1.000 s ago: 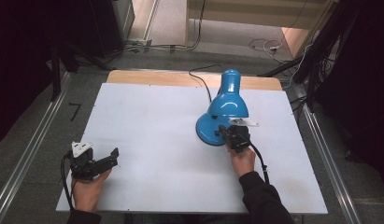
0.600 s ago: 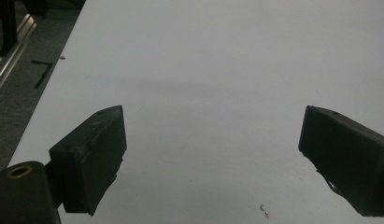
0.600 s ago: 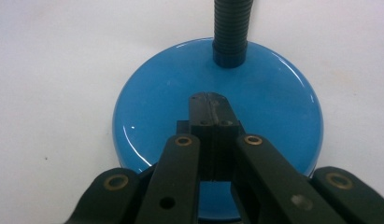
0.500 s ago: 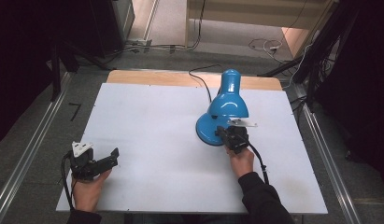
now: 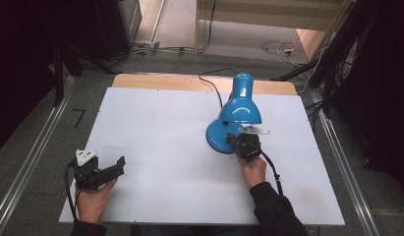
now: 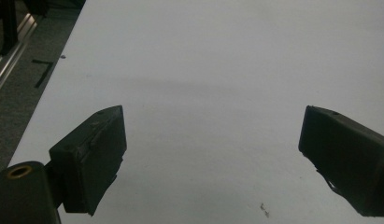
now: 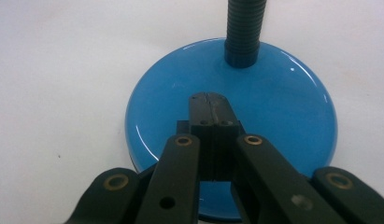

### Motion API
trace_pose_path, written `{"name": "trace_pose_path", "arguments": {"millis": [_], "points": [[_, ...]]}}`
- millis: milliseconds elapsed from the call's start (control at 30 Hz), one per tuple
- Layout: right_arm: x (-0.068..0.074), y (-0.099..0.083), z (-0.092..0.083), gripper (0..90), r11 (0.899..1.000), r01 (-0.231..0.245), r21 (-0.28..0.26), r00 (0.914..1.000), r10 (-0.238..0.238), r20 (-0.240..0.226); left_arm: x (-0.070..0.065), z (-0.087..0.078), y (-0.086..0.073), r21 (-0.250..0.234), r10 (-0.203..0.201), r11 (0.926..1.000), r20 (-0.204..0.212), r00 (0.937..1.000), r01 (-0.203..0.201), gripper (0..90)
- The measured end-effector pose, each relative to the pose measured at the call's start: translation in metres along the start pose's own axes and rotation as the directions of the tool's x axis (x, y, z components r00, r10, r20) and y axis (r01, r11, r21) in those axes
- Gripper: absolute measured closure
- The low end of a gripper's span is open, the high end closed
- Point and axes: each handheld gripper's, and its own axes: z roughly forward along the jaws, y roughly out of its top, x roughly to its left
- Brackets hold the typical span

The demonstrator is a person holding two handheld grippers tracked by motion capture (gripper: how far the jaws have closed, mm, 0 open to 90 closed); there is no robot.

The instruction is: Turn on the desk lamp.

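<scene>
A blue desk lamp (image 5: 241, 105) stands on the white table at the right of centre, its round base (image 5: 216, 139) flat on the table and its shade tilted over it. My right gripper (image 5: 235, 141) is at the base's near right edge. In the right gripper view its jaws are pressed together, and the gripper (image 7: 209, 100) is shut with its tip over the glossy blue base (image 7: 278, 98), just short of the ribbed black neck (image 7: 244, 28). My left gripper (image 5: 117, 168) rests near the table's front left corner. It is open (image 6: 213, 135) over bare white surface.
The lamp's black cord (image 5: 215, 88) runs back over the wooden strip (image 5: 155, 81) at the table's far edge. Metal rails (image 5: 37, 152) flank the table. A black tape mark (image 6: 42, 72) lies on the floor at the left. The white tabletop (image 5: 160, 128) spreads wide between both hands.
My right gripper has edged slightly left, onto the lamp base. The left gripper and the lamp have stayed put.
</scene>
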Motion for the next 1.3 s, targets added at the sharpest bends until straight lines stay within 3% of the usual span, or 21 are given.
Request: {"name": "trace_pose_path", "arguments": {"millis": [600,800,933,1300], "points": [[0.0041,-0.0049,0.0012,88.0,1.0,0.016,0.005,0.9998,-0.016,0.012,0.0004,-0.0004,0.0,-0.002,-0.002,1.0,-0.001,1.0,0.002,8.3],[0.0041,-0.0072,0.0001,88.2,1.0,-0.002,-0.001,0.9999,0.002,0.014,0.0013,-0.0009,-0.0002,-0.003,-0.002,1.0,0.0,1.0,0.002,8.4],[0.0046,-0.0092,-0.0009,88.2,1.0,0.018,0.006,0.9997,-0.018,0.016,0.0009,-0.001,0.0,-0.003,-0.001,1.0,0.0,1.0,0.001,8.4],[0.0006,-0.0081,-0.0017,87.9,1.0,-0.004,0.014,1.0,0.004,0.002,0.0007,-0.0008,0.0003,-0.003,0.0,1.0,0.0,1.0,0.0,8.4]]}}
